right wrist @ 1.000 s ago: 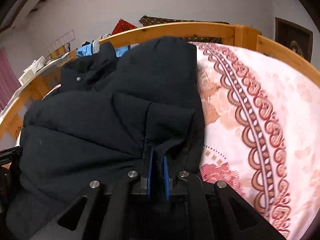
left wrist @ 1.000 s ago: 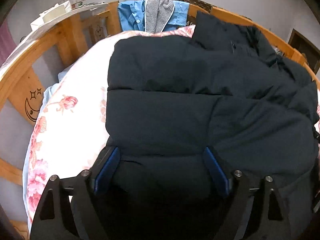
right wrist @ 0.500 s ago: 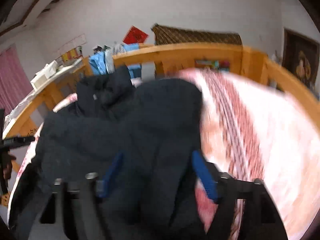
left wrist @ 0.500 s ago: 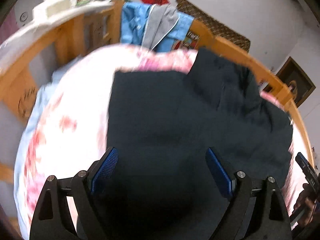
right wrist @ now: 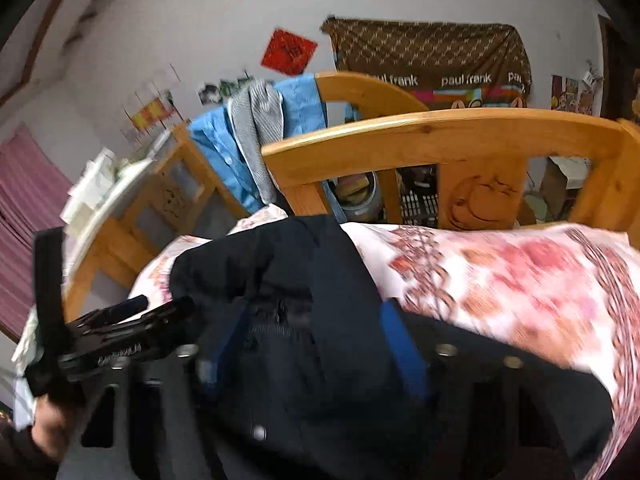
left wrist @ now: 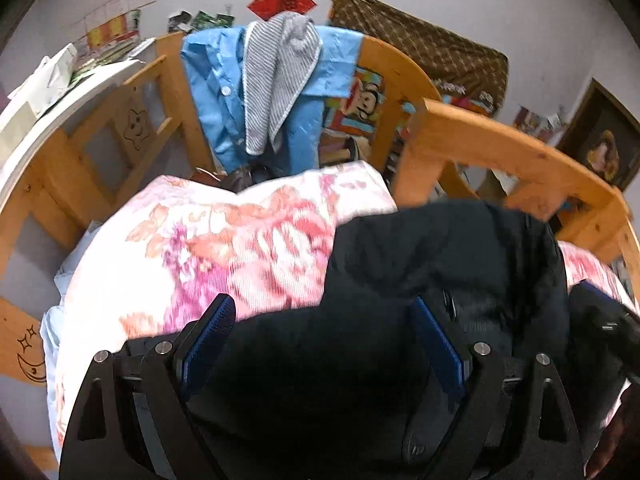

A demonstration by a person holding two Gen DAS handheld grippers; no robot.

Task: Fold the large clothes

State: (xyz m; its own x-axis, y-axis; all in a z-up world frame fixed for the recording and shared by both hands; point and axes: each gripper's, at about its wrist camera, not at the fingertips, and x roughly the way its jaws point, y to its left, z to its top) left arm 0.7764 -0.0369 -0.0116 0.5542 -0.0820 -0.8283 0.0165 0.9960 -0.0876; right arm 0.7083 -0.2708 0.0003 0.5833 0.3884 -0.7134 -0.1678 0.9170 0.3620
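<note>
A dark padded jacket [left wrist: 420, 280] lies bunched on a floral quilt [left wrist: 224, 248] spread over a wooden-framed bed [left wrist: 504, 148], its bulk toward the near side of the mattress and one part reaching up toward the footboard rail. The left gripper [left wrist: 324, 340] hangs above the jacket with its jaws spread wide, the blue pads [left wrist: 208, 340] clear of the fabric on either side and pinching nothing. The right gripper [right wrist: 316, 344] hovers over the same garment, its jaws closing, with a fold of the jacket between the blue pads [right wrist: 404, 352]; motion blur makes it hard to say whether they touch the cloth, and they do not look pressed on it. In the right wrist view the left gripper shows as a black frame at the left edge, carried by a hand [right wrist: 52, 428] in a dark sleeve. A blue shirt [left wrist: 216, 92] and a grey striped cloth [left wrist: 276, 76] hang over the bed's rail beyond the quilt. On the pale wall behind are a red diamond-shaped paper [right wrist: 290, 52], a brown patterned hanging [right wrist: 432, 52] and a dark framed picture [left wrist: 604, 148]. A pink curtain [right wrist: 28, 208] covers the far left of the room, near a white shelf [left wrist: 60, 92] stacked with papers.
</note>
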